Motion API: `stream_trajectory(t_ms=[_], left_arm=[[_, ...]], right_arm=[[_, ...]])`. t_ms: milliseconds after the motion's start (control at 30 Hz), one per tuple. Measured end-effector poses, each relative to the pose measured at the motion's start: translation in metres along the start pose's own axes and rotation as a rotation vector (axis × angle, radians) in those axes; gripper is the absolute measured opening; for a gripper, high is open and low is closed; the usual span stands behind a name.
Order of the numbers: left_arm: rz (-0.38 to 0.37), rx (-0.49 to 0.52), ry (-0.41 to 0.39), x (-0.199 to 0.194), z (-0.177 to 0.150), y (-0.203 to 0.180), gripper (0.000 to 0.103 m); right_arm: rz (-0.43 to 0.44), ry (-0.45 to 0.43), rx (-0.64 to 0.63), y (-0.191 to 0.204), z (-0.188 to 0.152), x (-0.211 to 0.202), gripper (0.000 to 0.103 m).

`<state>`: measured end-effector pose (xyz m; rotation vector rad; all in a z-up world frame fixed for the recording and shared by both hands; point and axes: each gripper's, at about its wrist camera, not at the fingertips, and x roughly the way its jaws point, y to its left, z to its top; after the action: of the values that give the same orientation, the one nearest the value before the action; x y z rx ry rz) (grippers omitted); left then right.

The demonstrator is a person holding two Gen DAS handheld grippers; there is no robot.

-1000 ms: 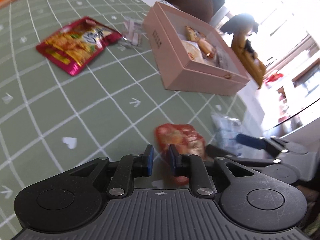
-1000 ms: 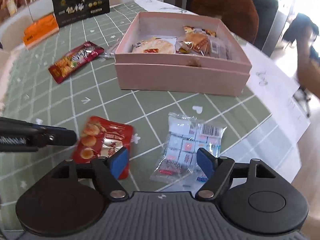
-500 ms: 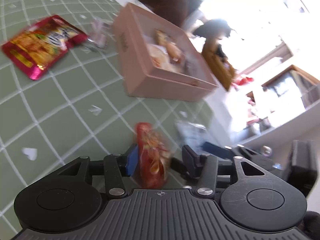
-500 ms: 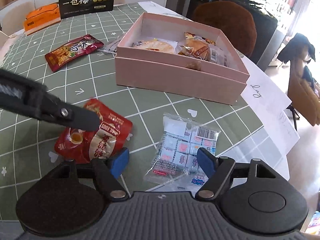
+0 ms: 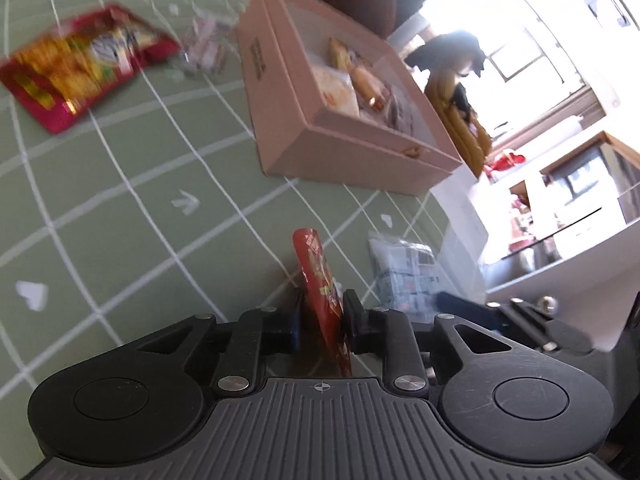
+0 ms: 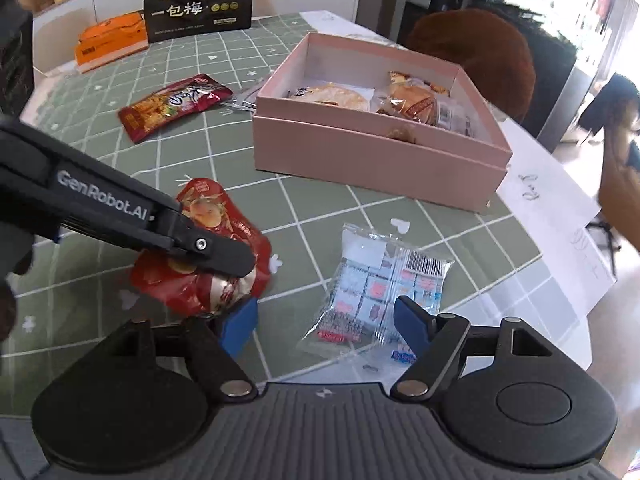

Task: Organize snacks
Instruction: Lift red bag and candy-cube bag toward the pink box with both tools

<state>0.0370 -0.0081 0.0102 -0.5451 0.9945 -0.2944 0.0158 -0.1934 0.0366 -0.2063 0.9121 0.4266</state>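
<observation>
My left gripper [image 5: 320,316] is shut on a small red snack packet [image 5: 320,276], held edge-on and lifted off the green checked tablecloth; the packet also shows in the right wrist view [image 6: 208,256], clamped by the left gripper [image 6: 236,260]. My right gripper [image 6: 324,324] is open and empty, hovering over a clear bag of small wrapped candies [image 6: 380,288], which also shows in the left wrist view [image 5: 404,268]. A pink open box [image 6: 376,148] holding several wrapped snacks stands behind; the left wrist view shows it too [image 5: 340,112].
A long red snack packet [image 6: 172,106] and small clear wrappers [image 6: 244,98] lie left of the box. An orange box [image 6: 112,40] and a black pouch [image 6: 198,2] stand at the far edge. White papers [image 6: 552,204] lie right of the box; a brown chair [image 6: 480,56] is behind.
My left gripper closed on the small red packet and lifted it off the cloth, turning it on edge. My right gripper stayed open over the candy bag.
</observation>
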Motion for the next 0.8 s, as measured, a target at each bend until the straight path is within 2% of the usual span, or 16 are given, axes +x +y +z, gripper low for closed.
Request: stream_trajectory(t_ms=[133,300,367,433,467,500,567,700,800], left_arm=[[0.09,0.067,-0.032,-0.016,-0.004,-0.014,0.023],[0.105,0.108,-0.038,-0.024,-0.007,-0.023,0.023],[0.109,0.115,-0.04,-0.026,-0.008,-0.025,0.023],[0.104,0.114,-0.039,-0.026,-0.009,-0.025,0.023],[0.099,0.113,-0.038,-0.025,-0.01,-0.025,0.023],[0.095,0.112,-0.035,-0.025,-0.011,-0.025,0.023],[0.079,0.109,-0.035,-0.024,-0.017,-0.024,0.023],[0.017,0.077,-0.049,-0.024,-0.022,-0.025,0.023],[-0.048,0.046,-0.095,-0.034,-0.007,-0.032,0.023]], right_arm=[[-0.013,0.002,0.123,-0.023,0.006,-0.002,0.083],[-0.011,0.106,0.256,-0.044,0.018,0.03,0.085],[-0.012,0.098,0.277,-0.045,0.02,0.033,0.086],[-0.023,0.103,0.258,-0.041,0.021,0.033,0.08],[-0.03,0.105,0.223,-0.037,0.021,0.031,0.069],[-0.029,0.11,0.182,-0.031,0.021,0.027,0.063],[0.009,0.119,0.138,-0.025,0.016,0.02,0.06],[0.052,0.137,0.149,-0.027,0.011,0.01,0.059],[0.074,0.09,0.194,-0.038,0.019,-0.006,0.058]])
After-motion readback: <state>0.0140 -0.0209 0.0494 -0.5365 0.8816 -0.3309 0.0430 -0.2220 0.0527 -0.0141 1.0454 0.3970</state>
